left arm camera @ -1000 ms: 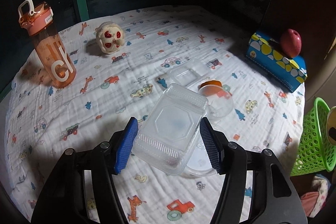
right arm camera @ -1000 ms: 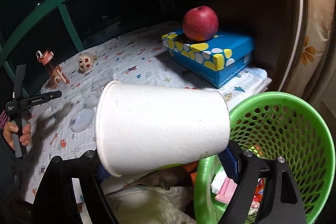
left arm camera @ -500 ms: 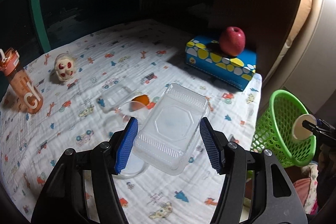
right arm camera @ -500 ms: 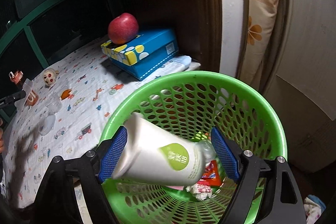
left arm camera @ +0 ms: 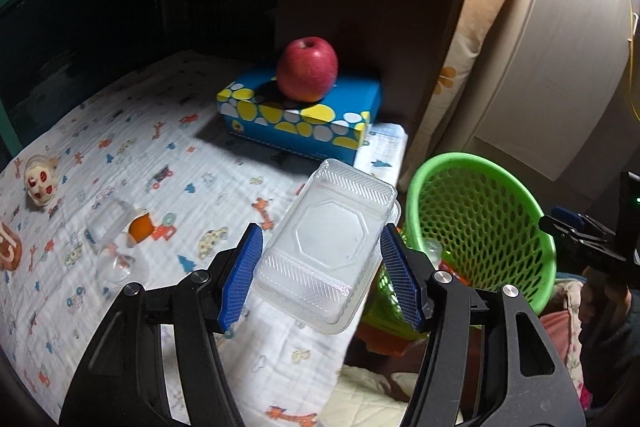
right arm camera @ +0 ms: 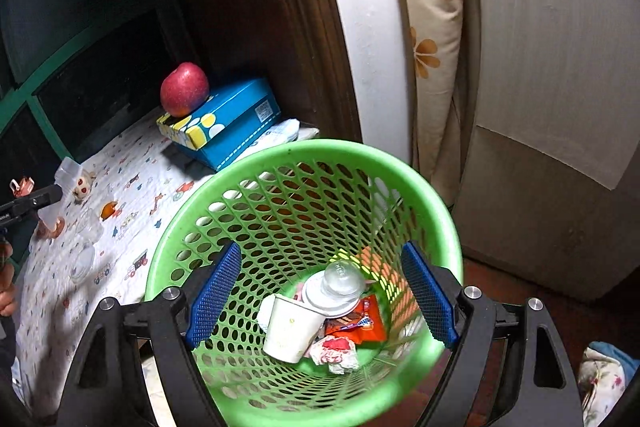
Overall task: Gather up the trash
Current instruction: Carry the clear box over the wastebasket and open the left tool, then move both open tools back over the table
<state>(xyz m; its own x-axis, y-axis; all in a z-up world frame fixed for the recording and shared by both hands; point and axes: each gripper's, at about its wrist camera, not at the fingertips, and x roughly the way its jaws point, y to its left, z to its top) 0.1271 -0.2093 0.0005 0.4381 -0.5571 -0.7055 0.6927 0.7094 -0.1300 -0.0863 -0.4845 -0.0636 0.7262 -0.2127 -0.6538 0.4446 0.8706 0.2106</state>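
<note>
the clear rectangular plastic clamshell container [left arm camera: 328, 247] sits clamped between the blue pads of the left hand-held gripper [left arm camera: 320, 279], lifted above the edge of the table [left arm camera: 132, 147], whose white cloth is printed with small cars and animals, with the round green perforated plastic basket [left arm camera: 484, 223] just beyond it to the right. the right hand-held gripper [right arm camera: 320, 295] hangs over that basket [right arm camera: 304, 163] with its jaws spread and nothing between them; in the basket's bottom lie a white paper cup [right arm camera: 290, 329] on its side, a white lid with a clear dome [right arm camera: 334, 289], a red wrapper [right arm camera: 358, 323] and crumpled paper, partly covered by one another. a red apple [left arm camera: 307, 70] rests on a blue box with yellow and white spots [left arm camera: 298, 115] at the table's far edge. more clear plastic pieces [left arm camera: 110, 227] lie on the cloth beside something orange [left arm camera: 141, 226], too blurred to name. a small pale doll head [left arm camera: 39, 181] lies near the left rim, where an orange object is cut off. the room behind is dark and hard to read. in the left view the right gripper's body shows only at the frame's right edge.
</note>
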